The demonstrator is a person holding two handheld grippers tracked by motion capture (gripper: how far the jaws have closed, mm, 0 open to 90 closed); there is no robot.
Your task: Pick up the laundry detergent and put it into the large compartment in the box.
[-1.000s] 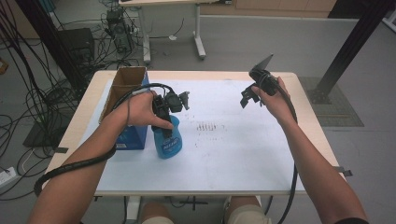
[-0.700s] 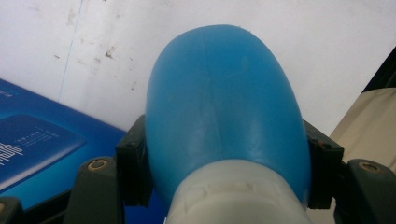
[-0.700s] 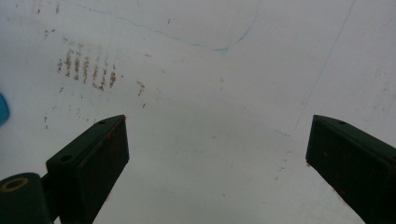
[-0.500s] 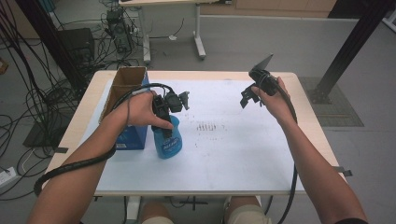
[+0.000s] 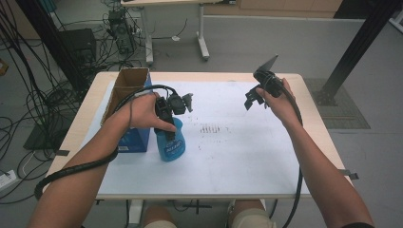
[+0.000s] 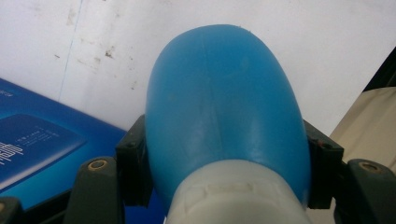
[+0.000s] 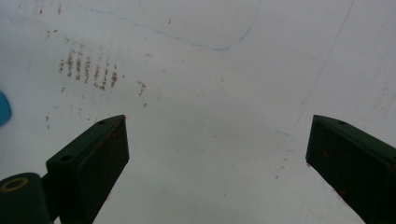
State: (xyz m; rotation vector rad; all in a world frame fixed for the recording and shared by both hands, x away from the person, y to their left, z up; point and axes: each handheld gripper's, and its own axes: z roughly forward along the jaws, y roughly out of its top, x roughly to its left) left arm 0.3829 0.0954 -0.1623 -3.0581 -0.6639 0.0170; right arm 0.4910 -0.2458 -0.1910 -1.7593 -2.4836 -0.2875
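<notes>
The blue spray bottle [image 5: 170, 142] is seen upright on the white sheet [image 5: 237, 156] that covers the table [image 5: 313, 95], towards the person's left side, and it is clamped by the left gripper [image 5: 167, 124], whose jaws are pressed against both sides of the bottle just below its pale collar [image 6: 236, 193]. In the left gripper view the rounded blue body [image 6: 224, 107] is shown bulging between the two black jaws, with contact on each flank. Just beside the bottle, on its left, a blue carton [image 5: 130, 137] is found, and behind that an open cardboard box [image 5: 128, 83] is placed at the table's left edge. Across the table, well apart from the bottle, the right gripper [image 5: 253, 97] is held above the sheet, tilted down; its jaws are spread wide with nothing between them, as the right gripper view makes plain. A patch of small brownish marks [image 5: 211, 128] is spotted on the sheet between the two hands, and it is picked up again in the right gripper view [image 7: 88, 67].
</notes>
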